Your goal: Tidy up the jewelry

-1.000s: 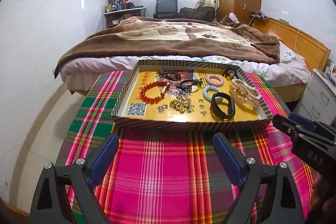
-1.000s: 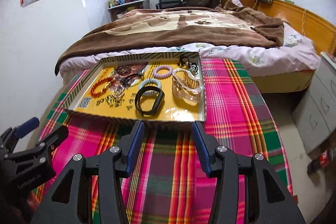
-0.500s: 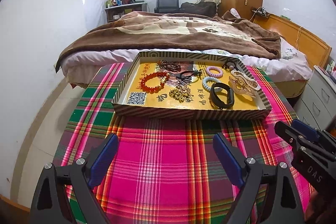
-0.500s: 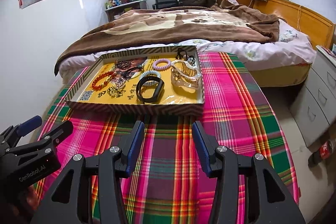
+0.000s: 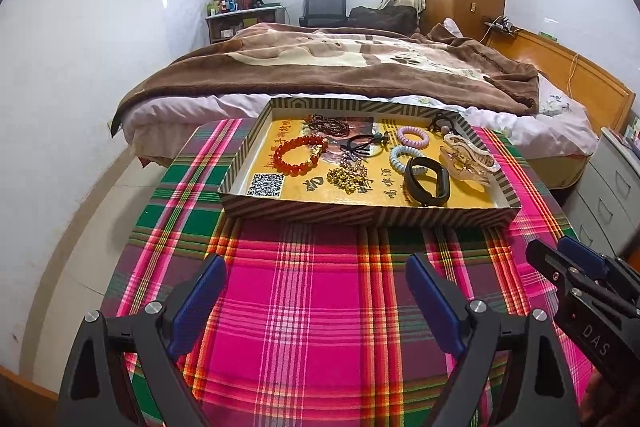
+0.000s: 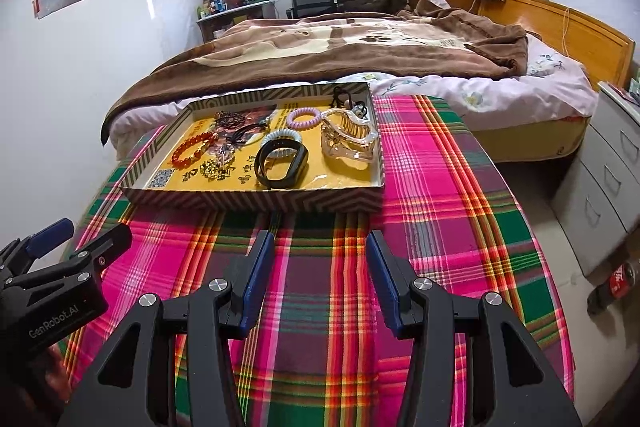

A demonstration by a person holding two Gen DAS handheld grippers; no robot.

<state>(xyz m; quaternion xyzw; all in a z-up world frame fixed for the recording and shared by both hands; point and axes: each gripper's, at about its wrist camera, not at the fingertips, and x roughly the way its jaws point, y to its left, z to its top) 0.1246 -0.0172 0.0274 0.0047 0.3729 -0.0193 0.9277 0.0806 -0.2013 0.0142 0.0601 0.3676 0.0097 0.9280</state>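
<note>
Shallow striped cardboard tray with a yellow printed floor [image 5: 360, 217] on a plaid pink-and-green tablecloth [image 5: 304, 307], holding all the jewelry: a red beaded bracelet [image 5: 298, 155], a gold chain cluster [image 5: 348, 177], a black band bracelet [image 5: 426, 181], lilac [image 5: 413, 135] and pale blue coil hair ties [image 5: 401, 158], and a clear plastic claw clip [image 6: 349, 139]. The left gripper [image 5: 316, 301] hovers wide open and empty, short of the tray's near wall. The right gripper [image 6: 320, 281] is likewise empty, jaws parted more narrowly. Judged advice: approach one piece from above, clear the near wall, and straddle a single rim; the overlapping band and blue tie risk lifting together.
</note>
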